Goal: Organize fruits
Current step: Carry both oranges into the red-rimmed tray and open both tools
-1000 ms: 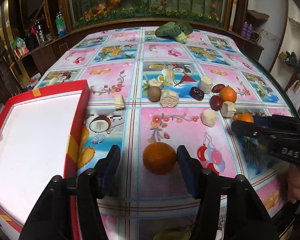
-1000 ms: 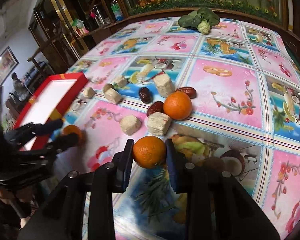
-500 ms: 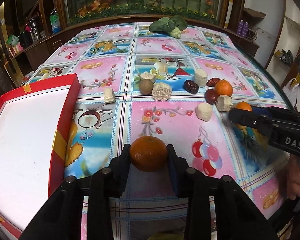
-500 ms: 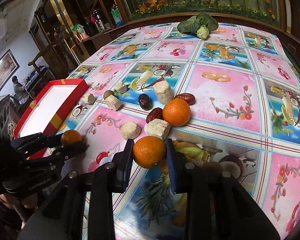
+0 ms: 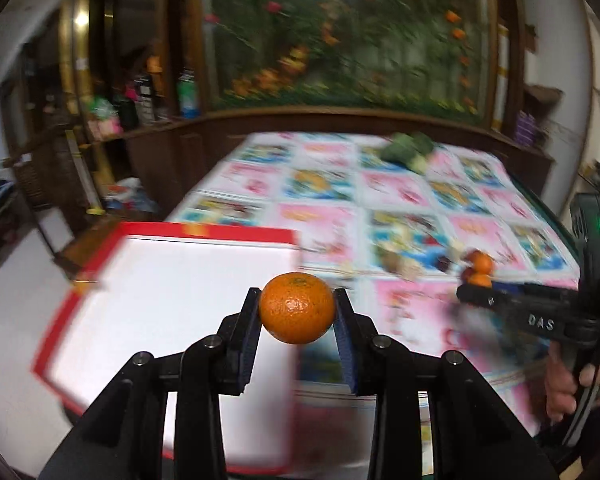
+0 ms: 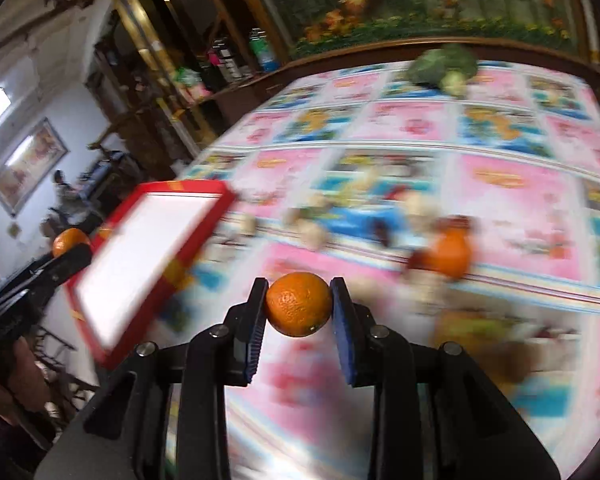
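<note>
Clamping 1 orange each — left gripper [image 5: 297, 308] stem-dimple up, right gripper [image 6: 299, 305] dimple down-right — above the tablecloth [image 6: 500, 184].

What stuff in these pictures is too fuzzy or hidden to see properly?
- Small snacks on the tablecloth: smeared by motion blur in both wrist views, so I cannot name them.
- Red tray: its near corner sits behind the left gripper and its orange.
- Right gripper holds another orange; the table under it is blurred.
</note>
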The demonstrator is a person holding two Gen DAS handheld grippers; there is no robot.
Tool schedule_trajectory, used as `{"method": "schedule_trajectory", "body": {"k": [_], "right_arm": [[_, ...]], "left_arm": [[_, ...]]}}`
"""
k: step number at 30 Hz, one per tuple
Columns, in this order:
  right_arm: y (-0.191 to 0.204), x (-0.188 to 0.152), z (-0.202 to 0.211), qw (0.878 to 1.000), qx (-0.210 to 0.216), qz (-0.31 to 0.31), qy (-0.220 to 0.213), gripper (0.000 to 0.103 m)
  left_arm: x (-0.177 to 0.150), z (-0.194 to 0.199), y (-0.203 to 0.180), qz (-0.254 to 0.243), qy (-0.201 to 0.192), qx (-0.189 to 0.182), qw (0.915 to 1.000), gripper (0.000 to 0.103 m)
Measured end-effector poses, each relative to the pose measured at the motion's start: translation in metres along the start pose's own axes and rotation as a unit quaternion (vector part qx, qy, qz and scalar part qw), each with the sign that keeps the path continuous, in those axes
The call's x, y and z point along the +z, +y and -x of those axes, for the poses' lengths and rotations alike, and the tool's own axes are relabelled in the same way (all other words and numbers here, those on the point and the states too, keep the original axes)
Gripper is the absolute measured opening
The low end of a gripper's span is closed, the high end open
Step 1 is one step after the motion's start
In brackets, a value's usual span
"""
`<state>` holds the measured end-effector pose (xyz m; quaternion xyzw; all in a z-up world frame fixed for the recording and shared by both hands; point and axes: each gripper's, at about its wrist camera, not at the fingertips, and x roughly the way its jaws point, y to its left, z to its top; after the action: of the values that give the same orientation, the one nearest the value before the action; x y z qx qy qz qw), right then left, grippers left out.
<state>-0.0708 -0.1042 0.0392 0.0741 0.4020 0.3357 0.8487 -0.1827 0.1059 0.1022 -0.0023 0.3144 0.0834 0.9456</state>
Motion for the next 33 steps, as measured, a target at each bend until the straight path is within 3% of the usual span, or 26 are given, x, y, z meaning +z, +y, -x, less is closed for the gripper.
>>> {"method": "schedule_trajectory", "body": {"k": [6,12,26,30,33], "right_arm": [[0.099,0.015,-0.046,0.994,0.092,0.048,0.027,0.034],[0.171,0.012,-0.092,0.987,0.096,0.108,0.066,0.033],[0.189,-0.014,-0.121,0.981,0.033,0.144,0.124,0.035],[0.188,-0.010,-0.109,0.982,0.035,0.149,0.113,0.036],[0.184,-0.002,-0.088,0.985,0.038,0.148,0.075,0.047]], "left_arm": [[-0.010,0.010,0.065,0.039,-0.004,0.084,0.9957,0.034],[-0.032,-0.001,0.109,0.074,0.030,0.130,0.9883,0.035],[-0.060,-0.030,0.134,0.099,0.092,0.144,0.9802,0.035],[-0.059,-0.026,0.139,0.108,0.087,0.149,0.9791,0.046],[-0.056,-0.017,0.141,0.112,0.070,0.154,0.9792,0.059]]}}
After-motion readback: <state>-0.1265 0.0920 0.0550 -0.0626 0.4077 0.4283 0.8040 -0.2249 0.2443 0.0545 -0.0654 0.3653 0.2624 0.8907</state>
